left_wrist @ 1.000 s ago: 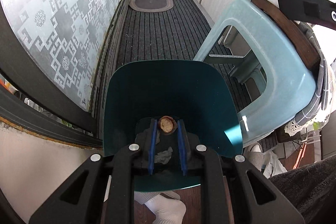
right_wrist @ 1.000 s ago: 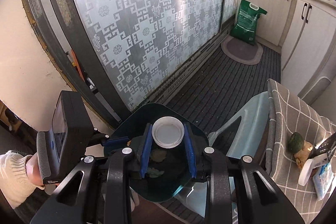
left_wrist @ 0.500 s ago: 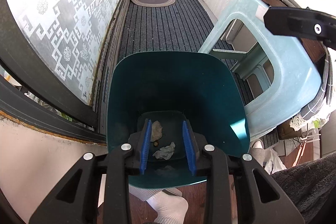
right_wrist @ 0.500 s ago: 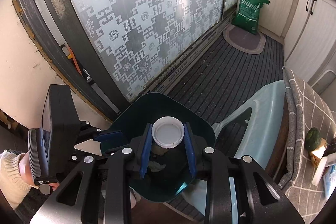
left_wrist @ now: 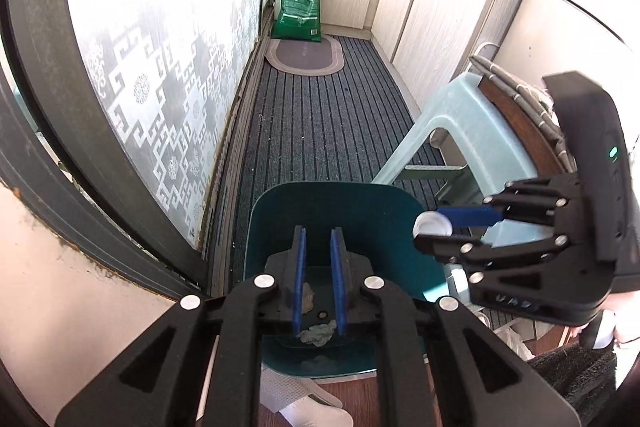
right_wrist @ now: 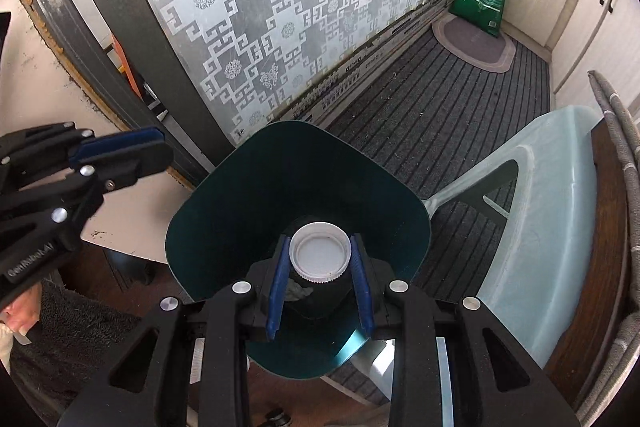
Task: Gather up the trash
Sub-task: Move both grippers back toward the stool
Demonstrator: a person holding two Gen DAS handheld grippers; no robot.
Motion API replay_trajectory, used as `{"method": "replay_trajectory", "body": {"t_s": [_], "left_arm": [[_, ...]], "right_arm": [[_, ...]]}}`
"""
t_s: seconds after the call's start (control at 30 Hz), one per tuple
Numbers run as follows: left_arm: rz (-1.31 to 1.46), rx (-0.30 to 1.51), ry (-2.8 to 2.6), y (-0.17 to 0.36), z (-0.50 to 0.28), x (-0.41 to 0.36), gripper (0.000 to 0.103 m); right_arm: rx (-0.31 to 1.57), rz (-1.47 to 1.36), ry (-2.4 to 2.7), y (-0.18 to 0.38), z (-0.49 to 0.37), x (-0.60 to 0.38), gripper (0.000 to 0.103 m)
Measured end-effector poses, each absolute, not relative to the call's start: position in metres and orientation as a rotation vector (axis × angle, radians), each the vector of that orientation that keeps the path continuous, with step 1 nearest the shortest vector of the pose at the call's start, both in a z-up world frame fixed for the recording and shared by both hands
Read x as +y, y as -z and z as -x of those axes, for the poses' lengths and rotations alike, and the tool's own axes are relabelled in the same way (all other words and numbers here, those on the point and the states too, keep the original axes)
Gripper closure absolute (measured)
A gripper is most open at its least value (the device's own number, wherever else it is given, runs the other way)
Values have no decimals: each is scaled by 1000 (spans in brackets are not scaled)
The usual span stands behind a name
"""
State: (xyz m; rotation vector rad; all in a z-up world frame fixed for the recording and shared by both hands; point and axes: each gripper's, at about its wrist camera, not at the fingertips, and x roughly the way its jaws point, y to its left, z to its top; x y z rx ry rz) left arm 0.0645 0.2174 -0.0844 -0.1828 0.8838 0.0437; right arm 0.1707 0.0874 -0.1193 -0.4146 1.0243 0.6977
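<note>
Here, low in the frame, the right gripper [right_wrist: 320, 263] clamps a white bottle cap [right_wrist: 320, 258] above the teal bin [right_wrist: 224, 195], while the empty left gripper [left_wrist: 318, 281] is closing; released off-centre, it could bounce out.

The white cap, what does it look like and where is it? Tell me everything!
The white cap is round, looks like plastic, and has fine ridges around its rim. In the right wrist view its hollow inside faces the camera, with a few small dark specks in it. The blue pads of the right hand-held gripper press on its two sides, holding it in the air above the open teal bin. Apart from the pads, nothing touches it. The left wrist view shows it edge-on, over the bin's right rim.
</note>
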Motion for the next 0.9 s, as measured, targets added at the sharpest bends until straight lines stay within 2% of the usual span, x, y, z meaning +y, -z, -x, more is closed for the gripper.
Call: {"method": "replay_trajectory", "body": {"t_s": [0.4,0.43,0.47,0.57,0.8,0.9], "left_arm": [[196,737,-22,27,-47,210,91],[199,730,-23,24,-46,211,91],[201,724,-23,21,-47,211,91],[203,703,-34,14,-45,211,91],[221,644,-34,-7,-39,210,91],[223,622,-26,-17,-37,205,91]], "right_arm": [[1130,453,-700,164,-172,93,72],[1137,457,-704,166,-172,95,70],[1141,463,-705,169,-170,96,62],[1151,473,-717,174,-166,99,56],[1099,463,-737,156,-158,96,56],[1060,452,-761,141,-152,95,62]]}}
